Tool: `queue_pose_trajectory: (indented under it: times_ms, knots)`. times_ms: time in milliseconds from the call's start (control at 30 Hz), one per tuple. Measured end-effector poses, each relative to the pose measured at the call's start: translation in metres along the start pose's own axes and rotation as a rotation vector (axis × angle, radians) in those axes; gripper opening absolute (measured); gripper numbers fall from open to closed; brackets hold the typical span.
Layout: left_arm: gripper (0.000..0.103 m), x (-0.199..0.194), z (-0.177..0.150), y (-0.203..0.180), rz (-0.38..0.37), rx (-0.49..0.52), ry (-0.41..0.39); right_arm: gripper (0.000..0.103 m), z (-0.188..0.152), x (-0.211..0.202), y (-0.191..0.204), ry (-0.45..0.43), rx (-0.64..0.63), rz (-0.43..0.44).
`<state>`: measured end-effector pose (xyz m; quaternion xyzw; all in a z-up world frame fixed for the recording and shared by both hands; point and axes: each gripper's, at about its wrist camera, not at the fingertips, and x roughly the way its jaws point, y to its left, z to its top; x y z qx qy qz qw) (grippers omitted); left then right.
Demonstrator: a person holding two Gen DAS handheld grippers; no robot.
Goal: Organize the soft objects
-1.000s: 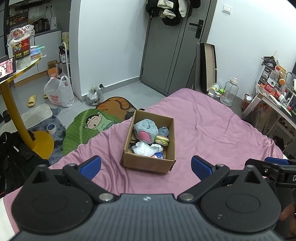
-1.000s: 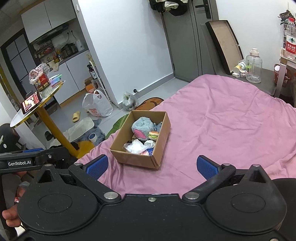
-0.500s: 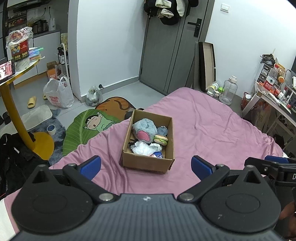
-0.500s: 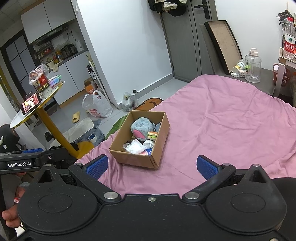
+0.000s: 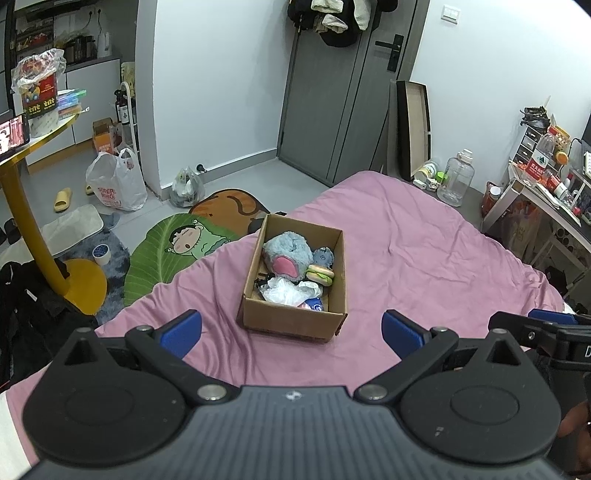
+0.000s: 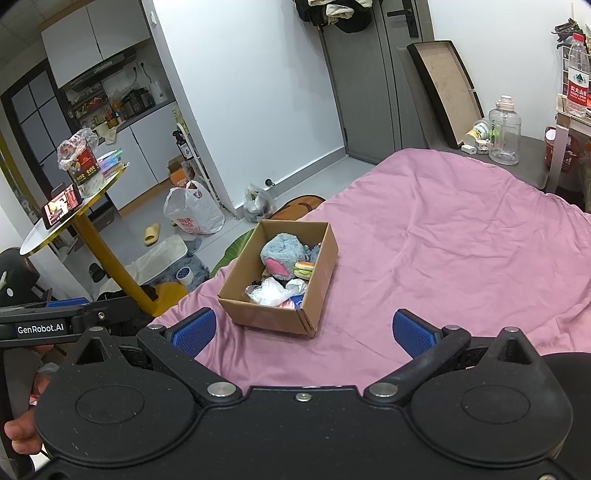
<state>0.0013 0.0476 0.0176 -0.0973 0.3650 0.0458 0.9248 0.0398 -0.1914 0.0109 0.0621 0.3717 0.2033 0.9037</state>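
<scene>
Open brown cardboard box (image 5: 291,317): near wall hides lower contents. Crumpled white plastic bag (image 5: 286,291) covers items beneath. Small blue-white item (image 5: 314,304) unidentifiable. Black gripper bodies cut by bottom edge.

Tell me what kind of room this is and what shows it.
Most likely a small studio flat or bedroom. A bed under a pink sheet fills the foreground, clothes hang on the grey door, and kitchen cabinets show in the right wrist view.

"GenRobot.AI" on the left gripper (image 6: 48,326); "tnt" on a tub (image 5: 38,101).
</scene>
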Motion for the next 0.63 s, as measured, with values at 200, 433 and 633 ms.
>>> queue_pose_trajectory:
  times_ms: [200, 433, 633]
  knots:
    - [0.103, 0.002, -0.003, 0.000, 0.001, -0.005, 0.004, 0.103, 0.000, 0.001, 0.001, 0.004, -0.007, 0.004]
    - [0.103, 0.007, -0.005, 0.000, -0.003, -0.005, 0.008, 0.103, -0.003, 0.006, 0.000, 0.017, 0.011, 0.017]
    - [0.103, 0.009, -0.006, -0.001, -0.007, 0.001, 0.007, 0.103, -0.005, 0.013, 0.001, 0.025, 0.007, 0.009]
